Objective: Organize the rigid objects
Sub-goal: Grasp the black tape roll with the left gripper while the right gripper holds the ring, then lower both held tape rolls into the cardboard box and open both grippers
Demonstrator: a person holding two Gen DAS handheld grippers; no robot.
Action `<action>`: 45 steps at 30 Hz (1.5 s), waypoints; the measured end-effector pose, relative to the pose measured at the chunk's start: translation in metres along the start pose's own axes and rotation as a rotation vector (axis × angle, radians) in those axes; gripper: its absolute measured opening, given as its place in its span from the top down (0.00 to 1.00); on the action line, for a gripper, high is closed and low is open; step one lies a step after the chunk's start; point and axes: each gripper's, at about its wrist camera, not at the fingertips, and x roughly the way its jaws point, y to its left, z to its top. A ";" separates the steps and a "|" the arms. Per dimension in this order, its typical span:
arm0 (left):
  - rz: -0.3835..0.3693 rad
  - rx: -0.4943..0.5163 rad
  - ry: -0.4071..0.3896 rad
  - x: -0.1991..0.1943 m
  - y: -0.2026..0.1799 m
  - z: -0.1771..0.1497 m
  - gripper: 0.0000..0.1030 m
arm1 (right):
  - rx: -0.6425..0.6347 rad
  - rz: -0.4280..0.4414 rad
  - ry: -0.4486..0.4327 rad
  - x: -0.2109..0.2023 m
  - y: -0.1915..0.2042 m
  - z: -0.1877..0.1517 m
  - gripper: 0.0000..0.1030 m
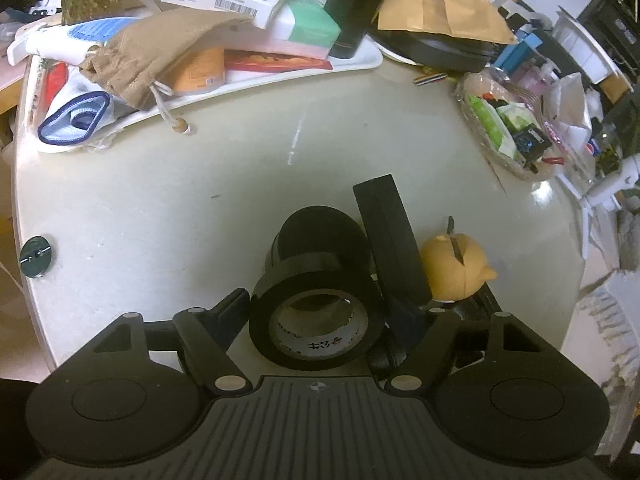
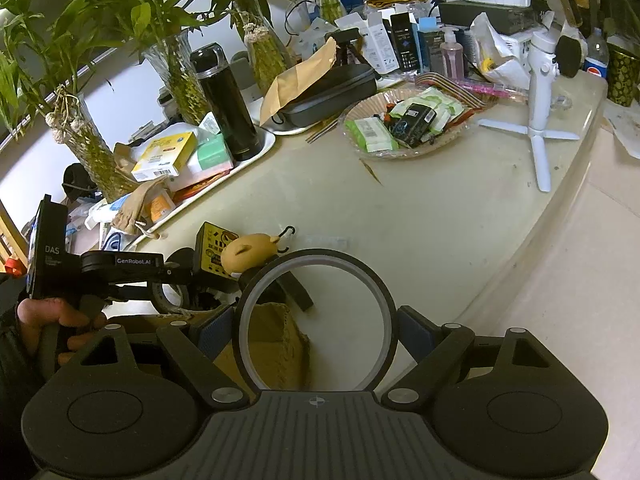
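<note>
My left hand-held gripper points steeply down, its fingers straddling a tape roll without clearly pressing it. My right hand-held gripper tilts down, both fingers against a large ring. My left hand wraps the left handle.

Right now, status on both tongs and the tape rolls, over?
Left tongs around thick black tape roll, grip unconfirmed. Right tongs clamped on thin black tape ring. Orange pig-shaped toy and black flat block crowd the left pick.
</note>
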 end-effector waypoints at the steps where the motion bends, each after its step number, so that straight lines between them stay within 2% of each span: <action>1: 0.004 0.003 -0.001 -0.001 0.001 0.000 0.29 | 0.001 -0.001 -0.001 0.000 0.000 0.000 0.14; 13: -0.018 0.104 -0.127 -0.052 -0.003 0.002 0.29 | -0.004 -0.003 -0.012 0.000 0.002 0.000 0.14; 23: -0.042 0.209 -0.177 -0.098 -0.011 -0.008 0.29 | -0.044 0.008 -0.012 0.000 0.013 -0.005 0.14; 34: -0.075 0.309 -0.093 -0.116 -0.019 -0.038 0.29 | -0.114 0.056 0.010 0.007 0.044 -0.020 0.15; 45: -0.074 0.373 0.025 -0.102 -0.022 -0.059 0.29 | -0.199 0.159 0.063 0.023 0.075 -0.037 0.15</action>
